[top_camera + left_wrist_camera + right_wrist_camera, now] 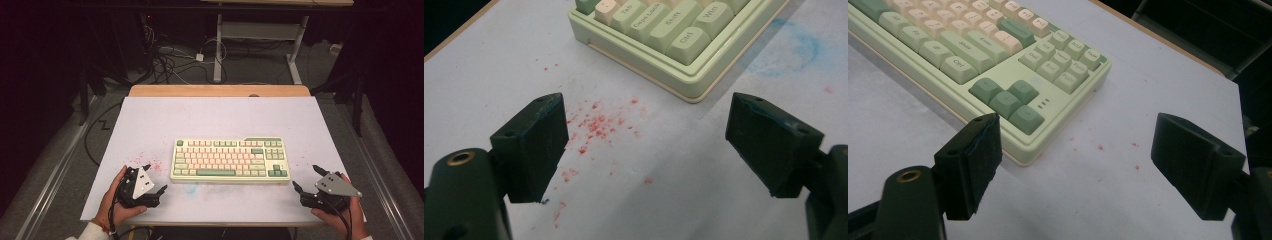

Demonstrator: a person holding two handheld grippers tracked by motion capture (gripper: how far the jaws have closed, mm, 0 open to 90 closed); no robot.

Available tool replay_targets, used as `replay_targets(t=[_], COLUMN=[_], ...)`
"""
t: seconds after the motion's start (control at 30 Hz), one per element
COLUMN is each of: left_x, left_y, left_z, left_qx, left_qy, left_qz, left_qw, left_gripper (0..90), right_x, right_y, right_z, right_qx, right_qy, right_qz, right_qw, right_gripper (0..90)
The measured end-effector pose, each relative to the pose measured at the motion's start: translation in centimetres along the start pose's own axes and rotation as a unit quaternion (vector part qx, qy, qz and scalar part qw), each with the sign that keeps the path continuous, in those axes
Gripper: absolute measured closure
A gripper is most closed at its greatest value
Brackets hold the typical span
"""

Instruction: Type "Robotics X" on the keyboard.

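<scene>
Keyboard (230,160), green and cream, flat at the middle of the table (150,125): likely rigid, moderately heavy, smooth-sided, keycaps liable to pop off; grip the two short ends of the case; left tongs (155,178) and right tongs (304,177) both wide, empty, flanking it

Both the left gripper (156,179) and the right gripper (306,178) are built of black parts with blocky jaws. Each is topped by a grey three-cornered plate marked with dark dots. A black cable is trailed from each, and white sleeves are worn.
</scene>
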State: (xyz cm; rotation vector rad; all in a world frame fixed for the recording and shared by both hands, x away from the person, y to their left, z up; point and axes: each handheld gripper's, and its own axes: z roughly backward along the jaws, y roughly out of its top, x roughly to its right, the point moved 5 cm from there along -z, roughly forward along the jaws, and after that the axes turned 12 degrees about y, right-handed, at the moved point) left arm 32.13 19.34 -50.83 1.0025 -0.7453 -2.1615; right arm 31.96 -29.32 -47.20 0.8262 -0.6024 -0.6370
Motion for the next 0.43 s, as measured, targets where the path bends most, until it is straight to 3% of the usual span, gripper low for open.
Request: replay_targets(t=[0.43], left_x=[0.14], left_y=[0.31], left_z=[-0.71], left_qx=[-0.006], left_qy=[-0.009], left_qz=[-0.005], left_qw=[0.9999], left_gripper=[15.9], right_x=[0.2], right_y=[-0.45], right_z=[0.31], right_qx=[-0.006], right_qy=[-0.01], right_qz=[0.0], right_qw=[0.9999], right_gripper=[20.6])
